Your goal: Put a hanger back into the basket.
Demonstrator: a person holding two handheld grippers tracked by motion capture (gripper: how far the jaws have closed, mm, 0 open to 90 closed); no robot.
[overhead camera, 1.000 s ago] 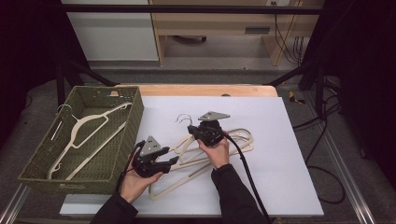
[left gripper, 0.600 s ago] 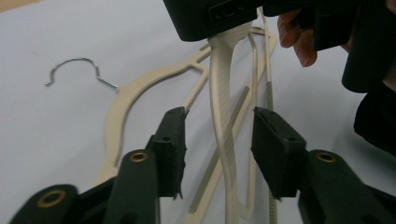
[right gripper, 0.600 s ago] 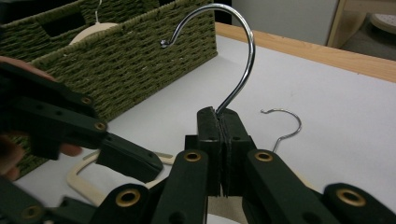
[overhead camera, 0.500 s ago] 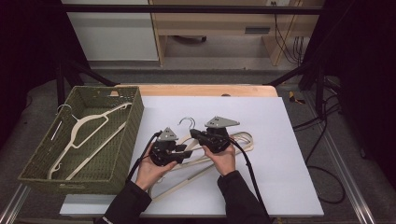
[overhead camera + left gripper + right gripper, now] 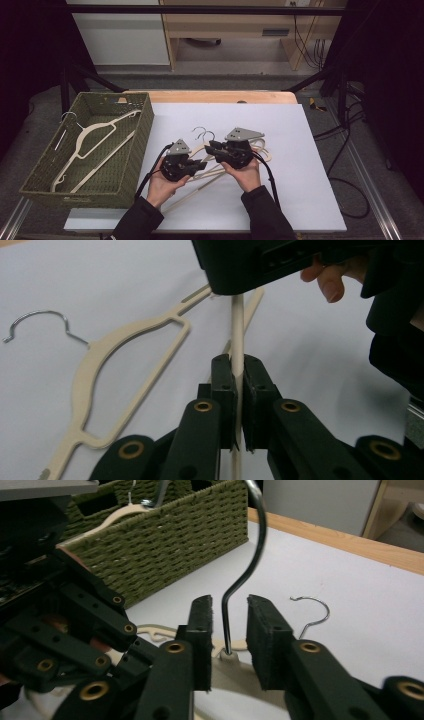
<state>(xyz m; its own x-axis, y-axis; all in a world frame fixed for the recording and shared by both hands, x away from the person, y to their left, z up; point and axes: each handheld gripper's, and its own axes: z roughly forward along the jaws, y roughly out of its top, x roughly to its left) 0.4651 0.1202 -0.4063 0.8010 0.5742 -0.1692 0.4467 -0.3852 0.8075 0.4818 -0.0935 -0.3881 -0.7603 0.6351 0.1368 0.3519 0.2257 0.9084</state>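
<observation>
Your left gripper [image 5: 238, 390] clamps the cream hanger [image 5: 237, 325] bar, centre frame | your right gripper [image 5: 229, 630], jaws just parting, straddles its bent steel hook [image 5: 248, 565] untouched.

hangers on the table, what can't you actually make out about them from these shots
- High view: the pile of hangers is overlapped by both grippers and hands, so their number is unclear.
- Left gripper view: the bar in the left gripper runs behind the other gripper above and off the bottom edge.
- Right gripper view: the metal hook between the right gripper jaws is cut off by the top edge.
</observation>
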